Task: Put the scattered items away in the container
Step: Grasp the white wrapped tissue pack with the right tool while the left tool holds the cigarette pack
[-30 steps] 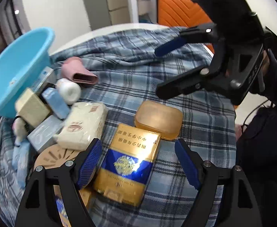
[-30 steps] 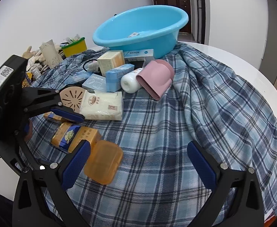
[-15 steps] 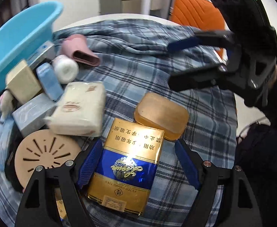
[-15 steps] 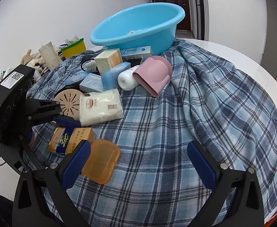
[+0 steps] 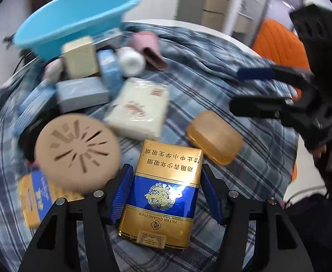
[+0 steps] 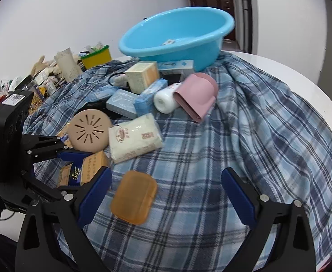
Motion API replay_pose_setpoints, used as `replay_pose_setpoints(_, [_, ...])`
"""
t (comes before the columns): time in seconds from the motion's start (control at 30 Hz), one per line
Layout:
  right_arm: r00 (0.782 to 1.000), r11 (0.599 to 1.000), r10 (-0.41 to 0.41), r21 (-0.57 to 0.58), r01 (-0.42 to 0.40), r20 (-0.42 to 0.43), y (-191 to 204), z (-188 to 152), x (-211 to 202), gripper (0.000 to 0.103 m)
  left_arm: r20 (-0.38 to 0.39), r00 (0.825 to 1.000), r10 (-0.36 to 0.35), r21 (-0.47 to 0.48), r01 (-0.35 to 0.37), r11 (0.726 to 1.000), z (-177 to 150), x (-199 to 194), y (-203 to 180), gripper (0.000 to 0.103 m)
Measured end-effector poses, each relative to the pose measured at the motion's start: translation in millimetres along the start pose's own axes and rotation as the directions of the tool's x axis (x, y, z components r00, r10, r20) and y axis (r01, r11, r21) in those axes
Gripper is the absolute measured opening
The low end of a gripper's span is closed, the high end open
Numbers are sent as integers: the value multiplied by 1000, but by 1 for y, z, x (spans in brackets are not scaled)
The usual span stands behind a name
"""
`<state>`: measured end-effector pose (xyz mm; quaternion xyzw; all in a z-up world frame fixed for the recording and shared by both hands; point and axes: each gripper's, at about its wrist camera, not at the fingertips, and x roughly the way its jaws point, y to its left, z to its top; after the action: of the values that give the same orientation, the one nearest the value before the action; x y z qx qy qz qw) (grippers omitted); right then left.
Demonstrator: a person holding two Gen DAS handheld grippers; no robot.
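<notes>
The gold-and-blue cigarette carton [image 5: 166, 195] lies flat on the plaid cloth [image 5: 245, 165], its long axis running along the left gripper [image 5: 166, 192] fingers, the Chinese-lettered end pointing away toward the blue basin [image 5: 75, 18]. It sits between the blue pads, whose jaws have just been closing on its long sides; firm contact cannot be confirmed. The right gripper [image 6: 166, 197] stands wide apart, holding nothing, the orange soap case [image 6: 134, 197] just inside its left finger.

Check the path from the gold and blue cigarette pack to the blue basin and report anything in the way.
The cigarette pack sits between the left gripper fingers. Toward the blue basin lie the tissue packet, boxes and white bottle; lifting over them looks clear.
</notes>
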<state>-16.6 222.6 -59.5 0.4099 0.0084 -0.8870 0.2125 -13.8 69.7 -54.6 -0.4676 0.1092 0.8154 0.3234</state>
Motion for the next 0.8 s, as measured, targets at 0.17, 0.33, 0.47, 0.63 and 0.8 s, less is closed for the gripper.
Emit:
replay_pose_setpoints(0.17, [999,994,19,-103,-22,-31,24,14,19,97,49,997,54,-146,-47,988,-6,-11,9,62])
replay_pose_setpoints(0.33, [997,982,15,-189,-30,-79,42,25,46,97,76,992,103,-239,-83,968,-11,-17,18,62])
replay_pose_setpoints(0.47, [994,976,-18,-218,-7,-111,44,30,66,97,88,990,110,-279,-82,957,-14,-21,21,62])
replay_pose_setpoints(0.63, [989,977,-24,-214,-7,-143,41,33,81,97,118,979,166,-304,-124,945,-20,-39,26,59])
replay_pose_setpoints(0.8, [985,973,-23,-229,-17,-171,46,35,94,97,125,975,185,-335,-135,933,-25,-47,36,59])
